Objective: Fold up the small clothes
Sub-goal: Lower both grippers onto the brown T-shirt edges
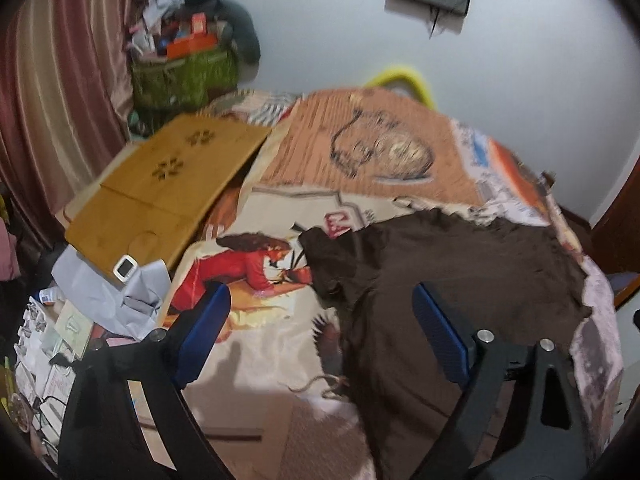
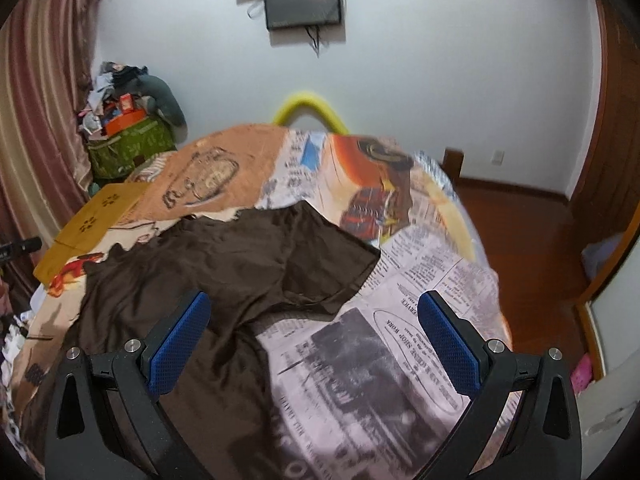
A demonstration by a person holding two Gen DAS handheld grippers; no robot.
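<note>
A dark brown garment (image 1: 448,280) lies spread on the bed's printed cover (image 1: 360,152), with a sleeve sticking out to the left. My left gripper (image 1: 320,304) is open and empty, hovering above the garment's left edge. In the right wrist view the same brown garment (image 2: 224,272) lies rumpled, its right sleeve (image 2: 332,256) pointing right over the newspaper-print cover (image 2: 420,280). My right gripper (image 2: 312,312) is open and empty above the garment's lower right edge.
A wooden lap desk (image 1: 160,184) lies on the bed's left side with a small white device (image 1: 126,268) on it. A green basket of clutter (image 1: 184,68) stands in the far corner. A curtain (image 1: 52,92) hangs left. Wooden floor (image 2: 532,248) lies right of the bed.
</note>
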